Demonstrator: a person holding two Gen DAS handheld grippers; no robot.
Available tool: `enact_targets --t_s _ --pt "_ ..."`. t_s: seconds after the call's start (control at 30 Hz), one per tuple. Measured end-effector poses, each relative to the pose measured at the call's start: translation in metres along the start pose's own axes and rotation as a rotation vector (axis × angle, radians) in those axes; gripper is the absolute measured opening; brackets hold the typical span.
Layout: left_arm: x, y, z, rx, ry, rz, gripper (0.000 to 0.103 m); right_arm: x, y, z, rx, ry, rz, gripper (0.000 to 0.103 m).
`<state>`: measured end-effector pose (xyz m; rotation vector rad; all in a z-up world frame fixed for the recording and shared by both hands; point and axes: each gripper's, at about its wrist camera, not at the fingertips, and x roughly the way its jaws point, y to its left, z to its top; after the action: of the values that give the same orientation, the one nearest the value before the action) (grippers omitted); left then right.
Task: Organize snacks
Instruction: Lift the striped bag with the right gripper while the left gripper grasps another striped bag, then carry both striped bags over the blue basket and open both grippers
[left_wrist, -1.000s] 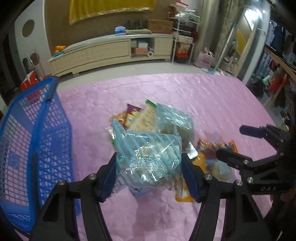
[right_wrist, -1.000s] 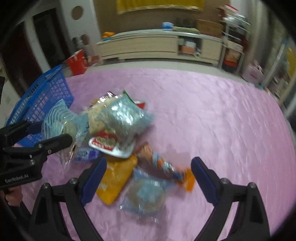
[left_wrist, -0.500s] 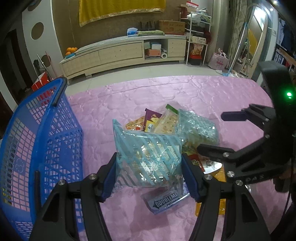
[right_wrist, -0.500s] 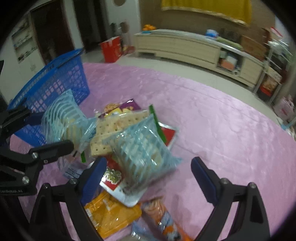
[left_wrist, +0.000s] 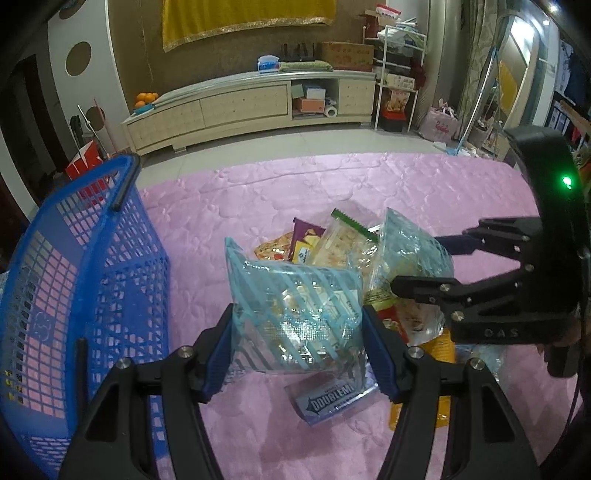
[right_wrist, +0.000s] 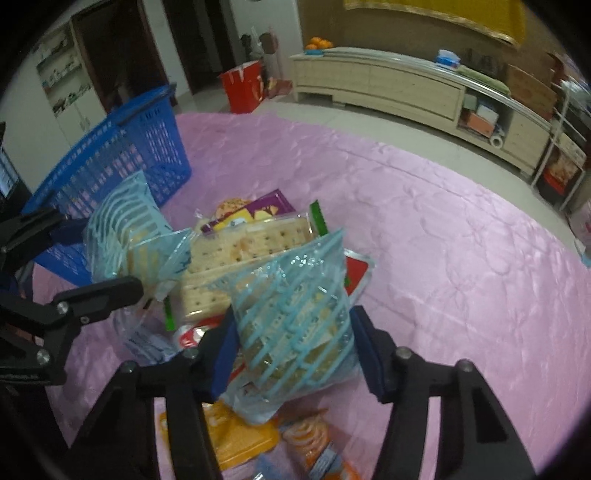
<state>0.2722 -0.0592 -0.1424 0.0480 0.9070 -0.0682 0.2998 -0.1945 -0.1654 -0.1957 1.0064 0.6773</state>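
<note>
My left gripper (left_wrist: 297, 330) is shut on a light-blue striped cracker bag (left_wrist: 295, 314) and holds it above the pink cloth, just right of the blue basket (left_wrist: 74, 295). My right gripper (right_wrist: 291, 332) is shut on a second blue striped bag (right_wrist: 295, 321) over the snack pile. That bag also shows in the left wrist view (left_wrist: 410, 251), with the right gripper (left_wrist: 424, 266) around it. The left gripper (right_wrist: 88, 258) and its bag (right_wrist: 125, 236) show at the left of the right wrist view.
The pile holds a clear cracker pack (right_wrist: 247, 254), a purple packet (right_wrist: 251, 210), a red-and-white packet (right_wrist: 356, 273), an orange packet (right_wrist: 236, 443) and a Doublemint gum pack (left_wrist: 332, 398). The basket (right_wrist: 122, 158) stands at the cloth's left. A long cabinet (left_wrist: 243, 107) is beyond.
My right gripper moved in over the pile and closed on the second striped bag. My left gripper kept its bag and drifted slightly toward the basket.
</note>
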Motion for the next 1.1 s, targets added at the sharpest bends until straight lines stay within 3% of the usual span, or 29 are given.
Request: enact_targets --t_s 0.27,0.57,0.9,1.1 --pt "-0.056 -0.006 -0.001 0.016 -0.080 -0.017 0.062 -0.057 0.039 0.000 0.014 -0.061 -0.079 0.062" --pt "-0.124 0.010 -0.007 0.005 -0.176 -0.035 0.062 -0.124 0.087 -0.003 0.033 -0.137 -0.109 0.062" --pt "-0.198 0.057 -0.024 -0.031 -0.309 -0.028 0.062 -0.165 0.145 0.004 0.027 -0.226 -0.091 0.062" --pt "-0.224 0.088 -0.037 -0.060 -0.345 -0.009 0.062 -0.170 0.187 0.010 -0.019 -0.250 -0.085 0.062"
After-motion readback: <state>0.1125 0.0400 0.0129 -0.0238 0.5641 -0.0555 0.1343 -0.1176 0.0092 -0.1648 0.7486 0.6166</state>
